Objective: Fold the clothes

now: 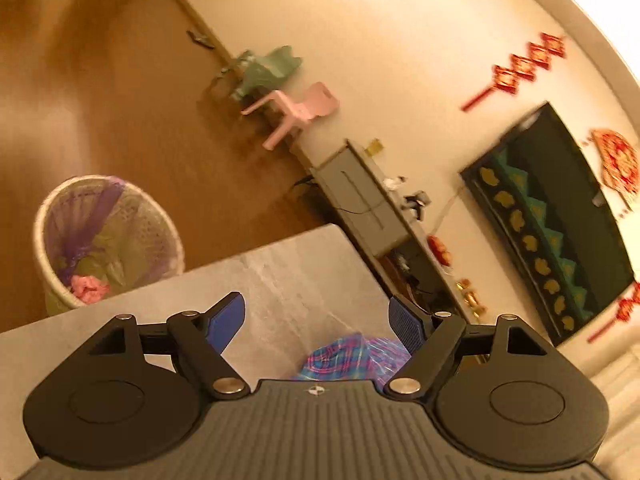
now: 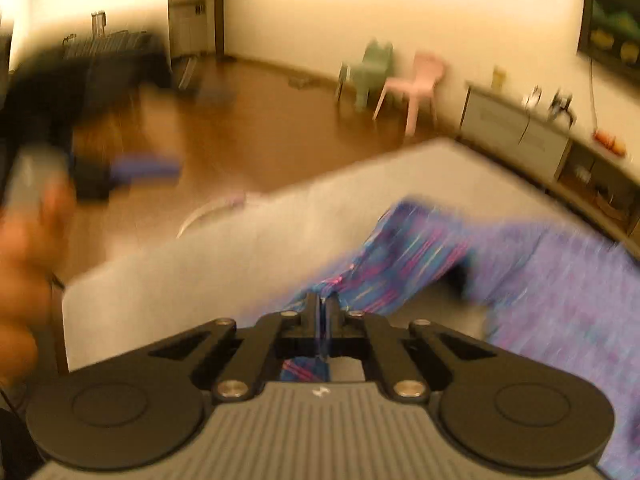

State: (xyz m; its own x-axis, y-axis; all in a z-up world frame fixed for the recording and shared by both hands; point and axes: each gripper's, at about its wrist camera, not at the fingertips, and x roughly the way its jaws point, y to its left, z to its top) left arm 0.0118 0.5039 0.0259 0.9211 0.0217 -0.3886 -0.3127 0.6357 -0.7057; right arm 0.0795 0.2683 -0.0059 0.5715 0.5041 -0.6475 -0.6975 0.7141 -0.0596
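Right gripper [image 2: 322, 312]: jaws pressed together, pinching the plaid cloth [image 2: 520, 264], which trails across the grey table [image 2: 200, 264]. Left gripper [image 1: 316, 316]: spread wide, holding nothing, above the table.

No readable text, labels or numbers; red wall hangings [image 1: 528, 62] too blurred to read.

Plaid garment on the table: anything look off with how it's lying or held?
Yes. The plaid garment is bunched and tented on the grey table, not flat. Only the right gripper pinches an edge; the left gripper is open above it, holding nothing.
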